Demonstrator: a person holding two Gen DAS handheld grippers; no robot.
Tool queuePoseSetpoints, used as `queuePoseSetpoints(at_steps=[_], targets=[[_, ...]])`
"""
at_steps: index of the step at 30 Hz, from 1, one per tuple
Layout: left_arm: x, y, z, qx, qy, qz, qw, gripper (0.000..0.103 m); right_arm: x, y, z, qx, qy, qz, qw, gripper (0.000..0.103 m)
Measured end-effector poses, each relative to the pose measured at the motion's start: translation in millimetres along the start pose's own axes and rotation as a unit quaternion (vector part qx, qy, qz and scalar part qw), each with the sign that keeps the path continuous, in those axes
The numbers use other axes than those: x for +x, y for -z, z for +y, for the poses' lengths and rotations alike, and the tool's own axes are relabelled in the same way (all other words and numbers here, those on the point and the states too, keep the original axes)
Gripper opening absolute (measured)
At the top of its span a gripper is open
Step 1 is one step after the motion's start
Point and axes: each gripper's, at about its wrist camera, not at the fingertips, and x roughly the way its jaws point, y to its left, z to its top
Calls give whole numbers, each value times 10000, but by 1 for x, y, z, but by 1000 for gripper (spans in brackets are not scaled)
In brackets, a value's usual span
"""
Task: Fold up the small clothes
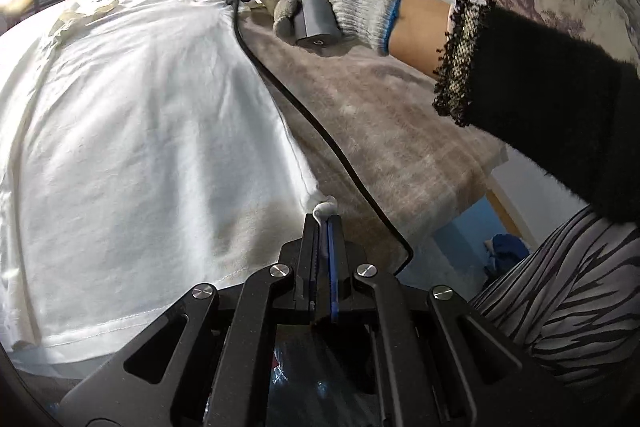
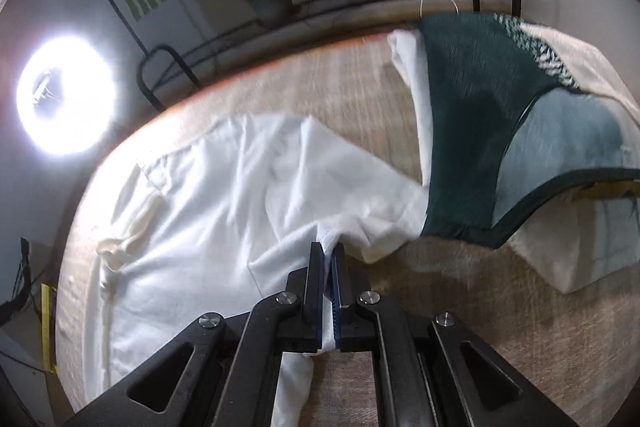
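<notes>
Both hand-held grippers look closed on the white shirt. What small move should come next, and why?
Probably lift both together and carry the pinched edge across. The left hand-held gripper and right hand-held gripper each clamp the white cotton T-shirt, which lies flat on the beige fuzzy blanket.

A worktop [image 2: 460, 291] covered by a fuzzy beige-brown cloth carries everything. A white garment [image 1: 140, 131] lies spread flat on it, taking up most of the surface in the left wrist view, with bare beige cloth showing along its right edge. A black cable [image 1: 304, 115] trails across that bare strip. In the right wrist view a dark green garment [image 2: 472, 131] with a patterned band rests near the far right, lying on pale folded fabric [image 2: 576, 239].
</notes>
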Motion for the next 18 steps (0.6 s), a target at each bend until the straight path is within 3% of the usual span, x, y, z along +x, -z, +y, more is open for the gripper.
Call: queuePoseSetpoints(at_steps=[9,14,18], targets=[[-23,-1,23,-639,84,-262,9976,2,-7,-11,10,59,134,-2,9999,0],[-40,5,43,-1186,56,-419,9920,2,-19,-19,47,-323,349,-115,9988,0],[-56,15,64,-1781,95,-577,9823,2,-26,-19,90,-841,473,-254,9950,0]])
